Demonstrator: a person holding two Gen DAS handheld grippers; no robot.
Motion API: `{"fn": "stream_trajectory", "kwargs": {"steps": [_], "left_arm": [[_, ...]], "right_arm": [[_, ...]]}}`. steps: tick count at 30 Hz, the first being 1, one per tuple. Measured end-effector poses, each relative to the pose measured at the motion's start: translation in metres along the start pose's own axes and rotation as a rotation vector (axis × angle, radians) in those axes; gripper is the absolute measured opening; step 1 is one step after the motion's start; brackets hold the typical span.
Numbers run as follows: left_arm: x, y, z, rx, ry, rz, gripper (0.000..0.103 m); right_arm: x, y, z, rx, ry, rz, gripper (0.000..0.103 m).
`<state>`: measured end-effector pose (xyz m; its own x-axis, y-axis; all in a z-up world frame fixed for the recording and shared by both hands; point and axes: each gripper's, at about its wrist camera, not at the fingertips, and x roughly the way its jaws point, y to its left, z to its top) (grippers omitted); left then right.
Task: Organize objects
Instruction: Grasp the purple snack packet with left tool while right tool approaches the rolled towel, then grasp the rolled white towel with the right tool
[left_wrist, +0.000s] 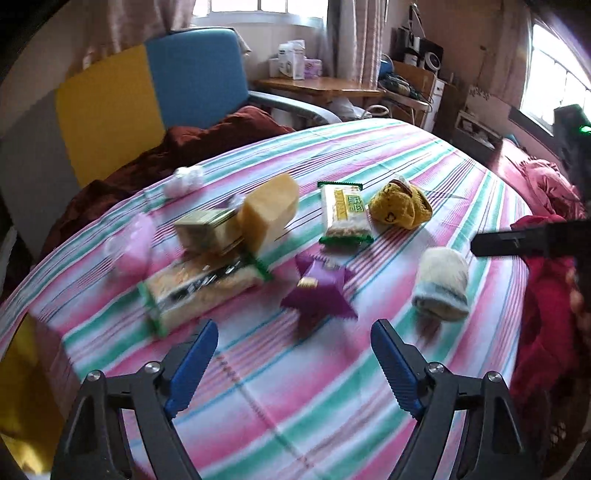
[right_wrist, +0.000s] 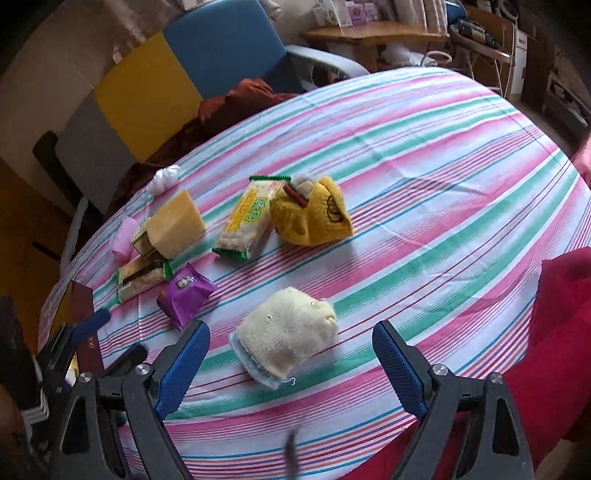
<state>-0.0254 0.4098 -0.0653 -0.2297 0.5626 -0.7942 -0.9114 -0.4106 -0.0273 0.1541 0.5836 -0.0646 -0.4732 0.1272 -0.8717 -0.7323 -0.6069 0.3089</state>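
Striped pink-green-white cloth (right_wrist: 424, 155) covering table. Lying on it: purple packet (left_wrist: 319, 291) just ahead of left gripper (left_wrist: 293, 363), fingers spread, gripping nothing. Cream knitted sock (right_wrist: 288, 336) lying between right gripper (right_wrist: 291, 360) fingers, spread wide, not touching it. Yellow knitted sock (right_wrist: 314, 218) touching green-edged cracker pack (right_wrist: 247, 221). Yellow block (right_wrist: 175, 229), second cracker pack (right_wrist: 142, 278), pink roll (right_wrist: 125, 236) clustering at left edge; white wad (right_wrist: 164, 179) lying near far edge.

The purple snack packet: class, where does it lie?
In both views the purple snack packet lies on the striped cloth, between the green-edged cracker pack and the cream sock.
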Motion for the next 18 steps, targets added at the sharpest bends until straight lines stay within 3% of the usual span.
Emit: {"fn": "stream_trajectory", "kwargs": {"steps": [6, 8, 9, 10, 18], "left_arm": [[0.038, -0.008, 0.023, 0.036, 0.046, -0.015, 0.085], [0.053, -0.009, 0.027, 0.046, 0.075, -0.019, 0.071], [0.060, -0.009, 0.027, 0.045, 0.097, -0.029, 0.054], [0.068, -0.007, 0.026, 0.035, 0.124, -0.038, 0.049], [0.052, -0.003, 0.000, -0.033, 0.095, -0.065, 0.048]], "right_arm": [[0.007, -0.003, 0.001, 0.025, 0.050, 0.026, 0.092], [0.009, -0.001, 0.001, 0.022, 0.062, 0.013, 0.092], [0.011, 0.000, 0.001, 0.018, 0.070, 0.004, 0.092], [0.012, 0.001, 0.001, 0.014, 0.082, -0.007, 0.092], [0.035, 0.014, 0.008, -0.012, 0.197, -0.089, 0.092]]}}
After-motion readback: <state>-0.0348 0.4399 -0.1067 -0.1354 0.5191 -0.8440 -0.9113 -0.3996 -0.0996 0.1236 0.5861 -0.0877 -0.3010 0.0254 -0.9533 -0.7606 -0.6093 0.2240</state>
